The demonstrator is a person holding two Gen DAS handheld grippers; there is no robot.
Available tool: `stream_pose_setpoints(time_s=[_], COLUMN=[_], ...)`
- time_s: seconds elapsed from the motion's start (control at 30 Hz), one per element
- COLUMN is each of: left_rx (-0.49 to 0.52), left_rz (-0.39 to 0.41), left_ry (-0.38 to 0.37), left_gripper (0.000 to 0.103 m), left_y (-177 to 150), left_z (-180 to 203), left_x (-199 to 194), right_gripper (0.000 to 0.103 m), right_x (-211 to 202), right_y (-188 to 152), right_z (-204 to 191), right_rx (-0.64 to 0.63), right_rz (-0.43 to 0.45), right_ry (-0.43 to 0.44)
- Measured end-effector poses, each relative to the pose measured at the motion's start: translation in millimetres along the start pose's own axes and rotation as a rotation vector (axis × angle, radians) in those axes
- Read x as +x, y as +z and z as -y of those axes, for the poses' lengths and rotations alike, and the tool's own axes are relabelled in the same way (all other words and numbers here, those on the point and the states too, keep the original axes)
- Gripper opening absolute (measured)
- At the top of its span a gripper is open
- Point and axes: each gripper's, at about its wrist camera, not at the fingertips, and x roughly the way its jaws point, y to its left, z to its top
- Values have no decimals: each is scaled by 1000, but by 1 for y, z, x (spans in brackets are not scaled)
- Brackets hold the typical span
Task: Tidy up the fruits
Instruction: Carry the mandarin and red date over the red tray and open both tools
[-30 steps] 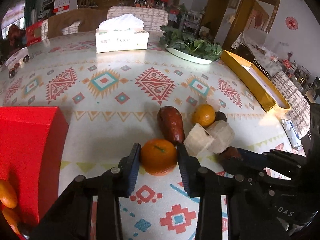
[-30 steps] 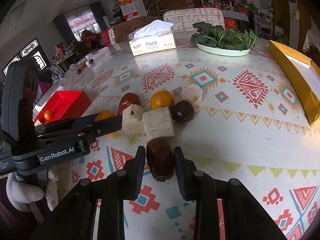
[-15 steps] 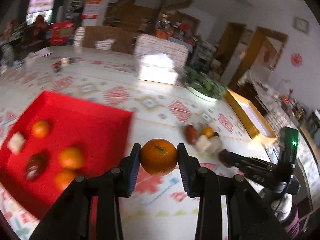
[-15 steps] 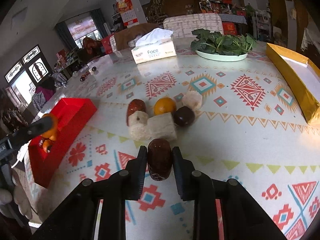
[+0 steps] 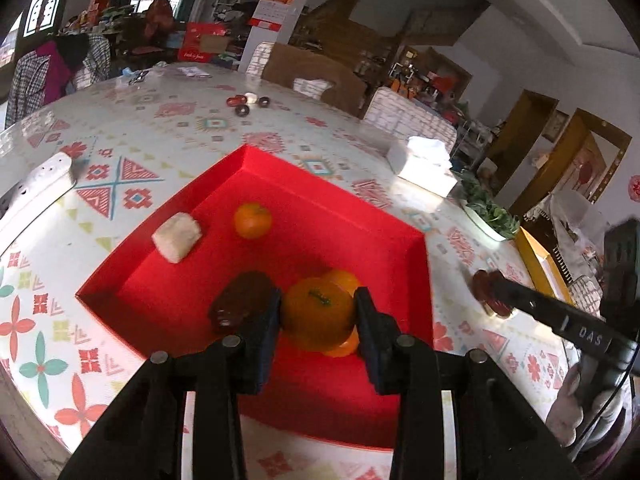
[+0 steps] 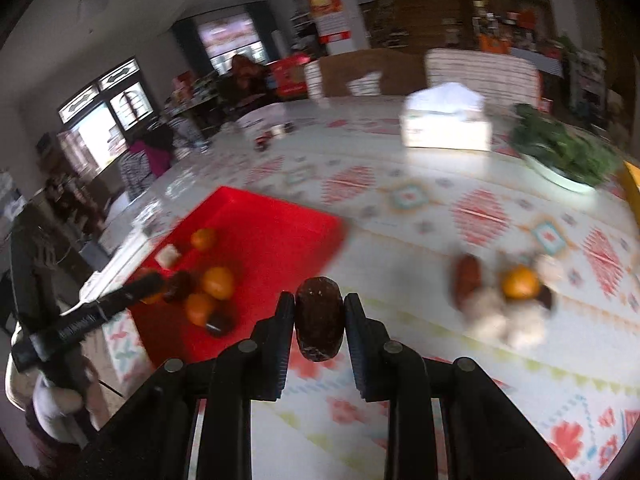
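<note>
The left gripper point(image 5: 318, 316) clasps an orange point(image 5: 318, 314) above the red tray point(image 5: 360, 216); the right gripper point(image 6: 319, 316) grips a brown fruit point(image 6: 319, 316).

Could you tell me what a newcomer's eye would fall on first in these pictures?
Probably the bright red tray on the patterned table, with the left gripper holding an orange above the fruit already inside. Next, the right gripper gripping a dark brown fruit over the tablecloth, beside the tray.
</note>
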Motion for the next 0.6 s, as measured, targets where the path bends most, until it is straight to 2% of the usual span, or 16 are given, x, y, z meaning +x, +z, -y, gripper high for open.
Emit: stream_pose_setpoints(time_s=[0.27, 0.6], left_rx=[4, -27], left_rz=[-24, -26], left_ry=[17, -6], left_gripper=[36, 36], left_y=[3, 6], left_z=[-16, -25], left_x=[12, 15], right_gripper=[28, 28], right_x=[78, 123], right_y=[23, 26], right_z=[-45, -55], right_rx=[-68, -68], right_rz=[-104, -152], right_ry=[17, 1])
